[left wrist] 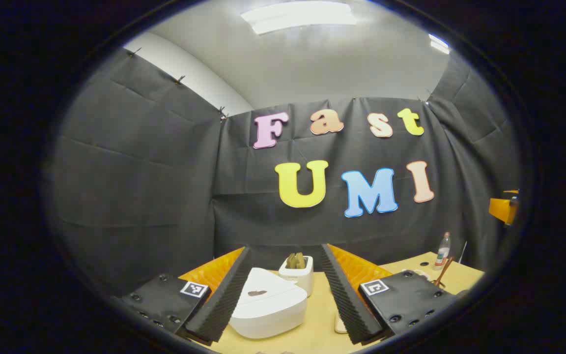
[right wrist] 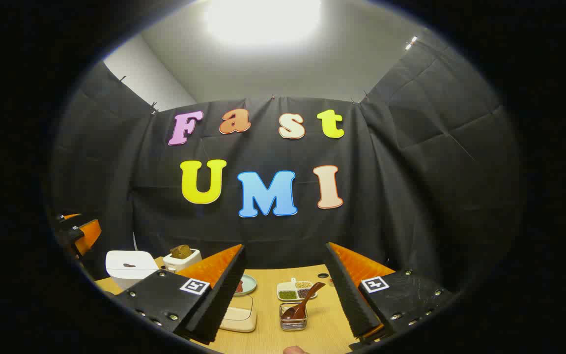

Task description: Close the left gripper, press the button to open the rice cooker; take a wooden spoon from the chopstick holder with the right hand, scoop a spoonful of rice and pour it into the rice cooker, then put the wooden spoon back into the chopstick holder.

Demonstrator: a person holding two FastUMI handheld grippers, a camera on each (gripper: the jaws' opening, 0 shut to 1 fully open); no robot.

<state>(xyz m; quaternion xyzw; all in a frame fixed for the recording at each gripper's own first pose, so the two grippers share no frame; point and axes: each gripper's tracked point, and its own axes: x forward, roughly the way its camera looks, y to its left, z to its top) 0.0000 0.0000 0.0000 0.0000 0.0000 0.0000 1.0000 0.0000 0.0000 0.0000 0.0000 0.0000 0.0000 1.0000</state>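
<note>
In the left gripper view the white rice cooker (left wrist: 268, 305) sits on the table with its lid down, just ahead of my left gripper (left wrist: 285, 250) and between its two fingers, which stand wide apart and hold nothing. In the right gripper view my right gripper (right wrist: 285, 246) is open too. Ahead of it, between the fingers, the wooden spoon (right wrist: 305, 302) leans in a small square chopstick holder (right wrist: 293, 322). The rice cooker (right wrist: 130, 268) stands at the far left there. The spoon's handle (left wrist: 442, 273) shows at the right in the left gripper view.
A white toaster with brown slices (left wrist: 297, 273) stands behind the cooker. A divided dish of grains (right wrist: 295, 290), a teal plate (right wrist: 246, 284) and a beige lidded box (right wrist: 239, 317) lie near the holder. A bottle (left wrist: 442, 250) stands at the table's far right.
</note>
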